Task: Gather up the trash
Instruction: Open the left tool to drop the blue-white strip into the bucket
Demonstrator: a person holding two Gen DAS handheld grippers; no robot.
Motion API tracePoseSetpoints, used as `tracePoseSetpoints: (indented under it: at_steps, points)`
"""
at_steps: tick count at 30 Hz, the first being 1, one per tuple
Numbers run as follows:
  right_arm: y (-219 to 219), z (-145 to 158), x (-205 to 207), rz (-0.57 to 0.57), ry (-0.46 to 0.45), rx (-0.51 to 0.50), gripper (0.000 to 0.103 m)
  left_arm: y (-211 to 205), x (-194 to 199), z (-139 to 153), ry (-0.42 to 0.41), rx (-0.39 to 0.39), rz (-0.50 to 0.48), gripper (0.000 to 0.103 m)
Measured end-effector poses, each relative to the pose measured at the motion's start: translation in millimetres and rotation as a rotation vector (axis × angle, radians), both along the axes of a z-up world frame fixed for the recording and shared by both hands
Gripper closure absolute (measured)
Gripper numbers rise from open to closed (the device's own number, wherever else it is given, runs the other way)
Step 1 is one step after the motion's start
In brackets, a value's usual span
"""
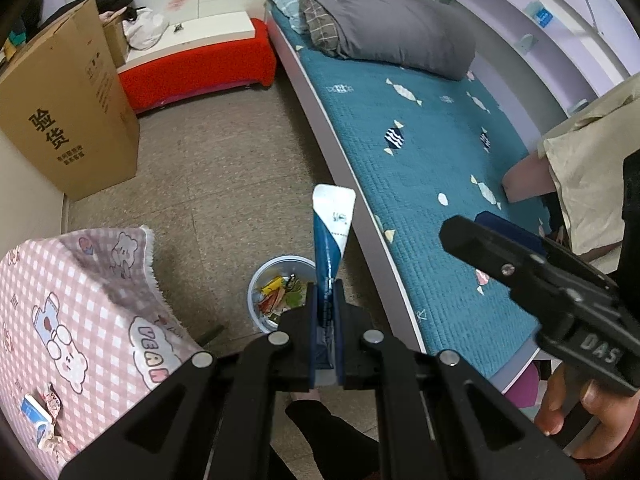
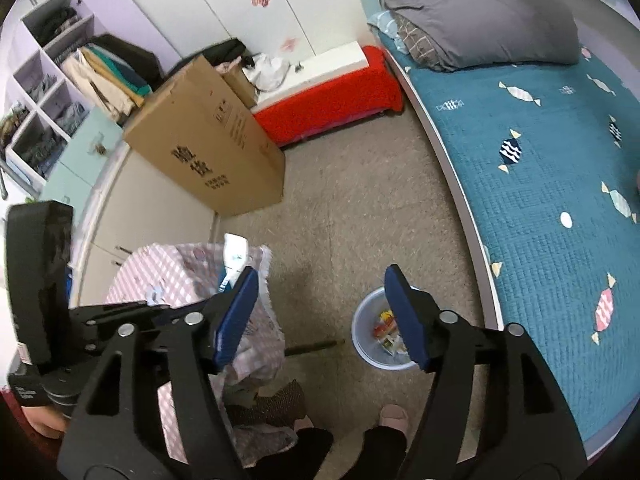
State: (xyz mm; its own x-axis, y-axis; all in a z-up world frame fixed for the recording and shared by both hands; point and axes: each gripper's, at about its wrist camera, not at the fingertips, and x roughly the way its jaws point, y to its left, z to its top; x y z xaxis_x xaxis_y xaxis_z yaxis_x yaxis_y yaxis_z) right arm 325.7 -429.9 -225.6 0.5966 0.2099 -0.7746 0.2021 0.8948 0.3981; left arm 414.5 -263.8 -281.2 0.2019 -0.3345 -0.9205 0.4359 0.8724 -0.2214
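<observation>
A: Left wrist view. What does the left gripper (image 1: 325, 304) carry?

B: Its jaws are clenched on a blue-and-white tube (image 1: 331, 232), flattened at the far end. The tube stands up out of the jaws, over the floor beside the bed (image 1: 420, 152).

A: And the receptacle?

B: A pale blue waste bin (image 1: 262, 276) stands on the floor (image 1: 224, 168), near the bed's edge. It holds coloured wrappers (image 1: 276, 296). In this view the tube's lower part overlaps the bin's right rim; whether the tube is straight above the bin cannot be told.

A: Right wrist view. State of the right gripper (image 2: 320, 316)?

B: Released. Its blue pads (image 2: 236, 316) stand well apart with nothing between them; the bin (image 2: 366, 340) shows just beside the right-hand pad, partly behind it.

A: Other trash?

B: On the worktop under a pink checked cloth (image 1: 80, 312), at the lower left of the left view, lie a small blue-and-white packet (image 1: 34, 414) and crumpled paper scraps (image 1: 52, 396).

A: Surroundings?

B: A cardboard box (image 2: 208, 140) stands against the cupboards, a red-covered bench (image 2: 332, 92) lies beyond it, and a grey duvet (image 2: 480, 20) is folded at the head of the bed. The right gripper's body also shows in the left view, held by a hand (image 1: 580, 412).
</observation>
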Motion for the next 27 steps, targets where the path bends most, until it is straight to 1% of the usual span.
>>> tracePoseSetpoints:
  at_steps: [1, 2, 7, 9, 10, 11, 12, 13, 14, 23, 27]
  points:
    - [-3, 3, -3, -0.008, -0.019, 0.003, 0.032, -2, 0, 1, -0.002, -0.002, -0.003, 0.096]
    - [-4, 6, -5, -0.018, -0.028, -0.008, 0.031, -5, 0, 2, -0.003, -0.005, -0.008, 0.096]
    - [-15, 14, -14, -0.071, -0.052, -0.021, 0.031, -18, -2, 7, -0.005, -0.027, -0.029, 0.094]
    - [-20, 15, -18, -0.092, -0.055, -0.017, 0.030, -23, -3, 8, -0.001, -0.034, -0.038, 0.090]
    - [-22, 16, -19, -0.098, -0.055, -0.016, 0.030, -24, -3, 8, -0.003, -0.033, -0.038, 0.078]
    - [-23, 16, -21, -0.108, -0.056, -0.016, 0.030, -25, -4, 9, -0.007, -0.035, -0.037, 0.061]
    - [-24, 16, -22, -0.113, -0.056, -0.015, 0.029, -24, -6, 11, -0.016, -0.041, -0.032, 0.053]
    - [-25, 16, -24, -0.122, -0.054, -0.013, 0.029, -24, -7, 12, -0.022, -0.046, -0.028, 0.041]
    - [-25, 16, -24, -0.127, -0.052, -0.012, 0.029, -24, -8, 13, -0.032, -0.045, -0.021, 0.036]
    - [-11, 15, -27, -0.102, -0.033, -0.017, 0.028, -6, -15, 22, -0.052, -0.046, 0.019, 0.033]
    - [6, 17, -24, -0.075, -0.029, -0.018, 0.028, 14, -19, 27, -0.056, -0.041, 0.052, 0.032]
